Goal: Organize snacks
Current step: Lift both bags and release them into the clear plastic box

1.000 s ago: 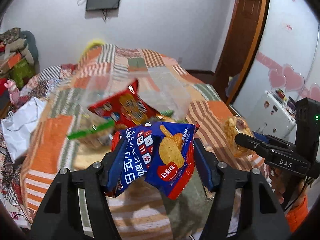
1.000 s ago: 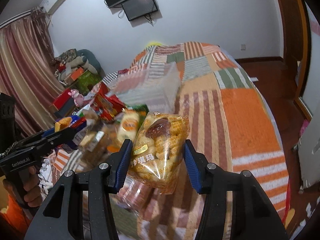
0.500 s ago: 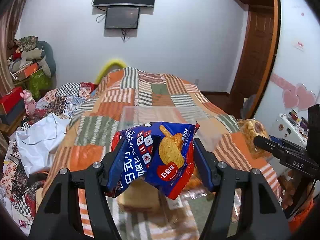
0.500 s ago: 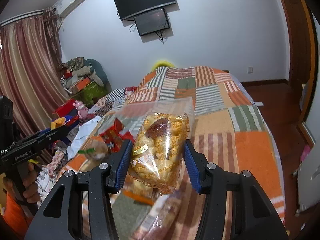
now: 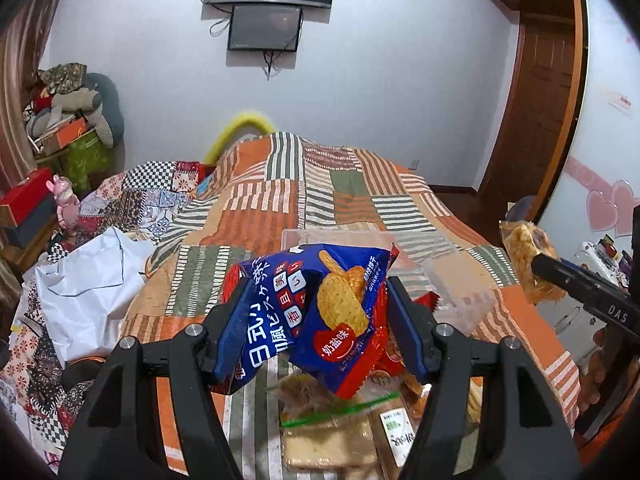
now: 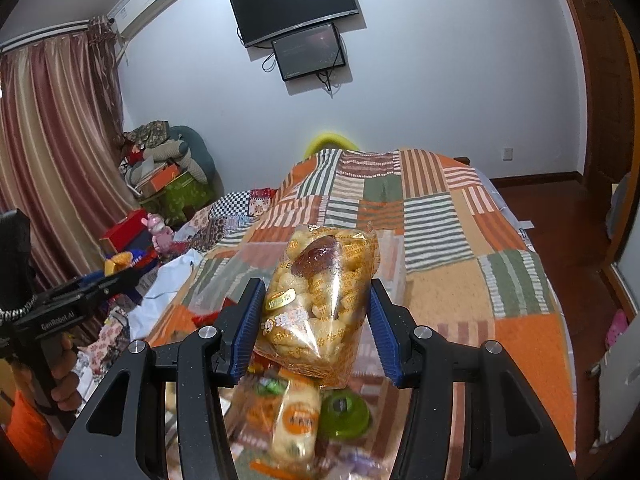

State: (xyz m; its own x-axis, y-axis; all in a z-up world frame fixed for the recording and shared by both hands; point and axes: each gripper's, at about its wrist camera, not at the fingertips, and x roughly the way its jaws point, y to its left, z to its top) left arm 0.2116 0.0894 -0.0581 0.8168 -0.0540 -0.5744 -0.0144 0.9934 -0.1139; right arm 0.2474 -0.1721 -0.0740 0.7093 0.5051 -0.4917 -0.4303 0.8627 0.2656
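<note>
Stretching away in front of me is the bed [image 5: 332, 184], its patchwork quilt in orange, green and striped squares, and I am placing everything relative to it. Lying on the bed just ahead of both tools is a clear plastic bin [image 5: 400, 256], tilted and blurred, so I cannot tell how it sits. Beside the bed on my left a white bag [image 5: 88, 284] is slumping. On the near end of the bed a heap of loose snacks [image 5: 332, 432] is lying, including a green-lidded cup [image 6: 344, 414].

My left hand-held gripper [image 5: 316, 320] is clamping a blue cracker packet [image 5: 320, 312] between its blue pads, holding it above the near end of the bed. My right hand-held gripper [image 6: 316, 316] is squeezing a clear bag of yellow puffs [image 6: 320, 300], also above that near end.
</note>
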